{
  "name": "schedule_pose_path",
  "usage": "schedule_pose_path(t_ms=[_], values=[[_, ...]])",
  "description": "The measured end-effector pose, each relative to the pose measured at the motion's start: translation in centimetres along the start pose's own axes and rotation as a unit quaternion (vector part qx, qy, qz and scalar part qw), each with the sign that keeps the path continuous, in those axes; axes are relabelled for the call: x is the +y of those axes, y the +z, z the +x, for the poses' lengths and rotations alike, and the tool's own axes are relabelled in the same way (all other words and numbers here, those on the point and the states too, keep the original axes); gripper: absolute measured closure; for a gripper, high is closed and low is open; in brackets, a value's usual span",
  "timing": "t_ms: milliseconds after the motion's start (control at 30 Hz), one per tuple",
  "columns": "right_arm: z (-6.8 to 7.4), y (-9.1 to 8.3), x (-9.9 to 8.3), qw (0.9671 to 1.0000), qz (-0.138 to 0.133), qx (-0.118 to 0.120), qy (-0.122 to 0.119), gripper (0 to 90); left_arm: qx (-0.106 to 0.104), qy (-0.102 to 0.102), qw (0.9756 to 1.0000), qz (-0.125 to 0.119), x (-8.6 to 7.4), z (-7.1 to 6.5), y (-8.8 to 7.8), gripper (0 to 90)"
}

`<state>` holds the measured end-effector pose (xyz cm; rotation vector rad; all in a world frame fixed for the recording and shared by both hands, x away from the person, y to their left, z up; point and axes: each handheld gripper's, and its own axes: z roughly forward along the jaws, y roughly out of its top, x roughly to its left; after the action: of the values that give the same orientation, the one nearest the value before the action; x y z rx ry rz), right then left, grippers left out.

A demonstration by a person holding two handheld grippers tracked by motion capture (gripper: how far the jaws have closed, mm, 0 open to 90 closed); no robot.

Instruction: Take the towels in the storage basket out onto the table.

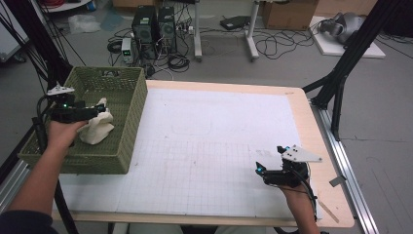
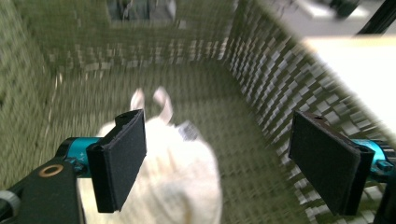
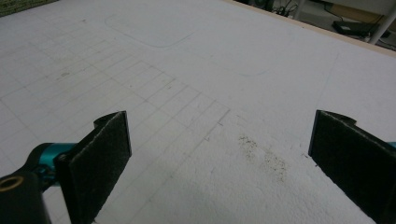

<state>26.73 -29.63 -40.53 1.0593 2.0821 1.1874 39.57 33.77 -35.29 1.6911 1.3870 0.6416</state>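
Inside the green basket [image 1: 129, 105] at the worktop's [image 1: 219, 141] left edge, my left gripper [image 2: 215, 161] hovers wide open over a cream cloth [image 1: 97, 127] on the basket floor, gripping nothing; pickup seems pending; woven walls crowd close; my right gripper [image 3: 219, 161], open and empty, has bare worktop around it.

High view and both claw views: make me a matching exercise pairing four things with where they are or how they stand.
Things:
1. cream cloth
2. green basket
3. left claw
4. right claw

Places or states:
A. open above the bare white gridded mat
B. at the table's left edge
C. lying inside the basket
D. open inside the basket, over the cloth

Pairs: 1-C, 2-B, 3-D, 4-A
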Motion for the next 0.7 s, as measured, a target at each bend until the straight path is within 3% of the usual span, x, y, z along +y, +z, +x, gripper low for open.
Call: schedule_pose_path(t_ms=[167,267,333,467,500,533,633,667,700], values=[[-0.1,0.0,-0.1,1.0000,0.001,-0.001,0.000,4.9,0.009,-0.009,0.9994,0.034,-0.7,0.6,1.5,19.6],[-0.1,0.1,-0.2,1.0000,0.003,-0.002,0.002,4.9,0.043,-0.004,0.9976,0.055,-1.1,0.8,2.6,19.4],[-0.2,0.1,-0.2,1.0000,0.003,-0.003,0.000,4.9,0.052,-0.007,0.9970,0.057,-1.2,0.9,2.8,19.4],[-0.2,0.1,-0.2,1.0000,0.004,-0.002,0.002,4.9,0.074,-0.026,0.9904,0.114,-1.9,1.6,3.6,19.4],[-0.2,0.1,-0.3,1.0000,0.004,-0.002,0.001,4.9,0.074,-0.026,0.9904,0.114,-1.9,1.6,3.6,19.4],[-0.2,0.1,-0.3,1.0000,0.004,-0.002,0.001,4.9,0.077,-0.034,0.9869,0.137,-2.2,1.8,4.0,19.4],[-0.2,0.1,-0.3,1.0000,0.005,-0.002,0.002,5.0,0.091,-0.024,0.9812,0.169,-2.4,1.8,4.5,20.1],[-0.2,0.0,-0.3,1.0000,0.005,-0.003,0.001,5.0,0.091,-0.024,0.9812,0.169,-2.4,1.8,4.5,20.3],[-0.2,0.0,-0.3,1.0000,0.004,-0.003,-0.001,5.0,0.122,-0.004,0.9731,0.195,-2.6,1.7,5.0,20.8]])
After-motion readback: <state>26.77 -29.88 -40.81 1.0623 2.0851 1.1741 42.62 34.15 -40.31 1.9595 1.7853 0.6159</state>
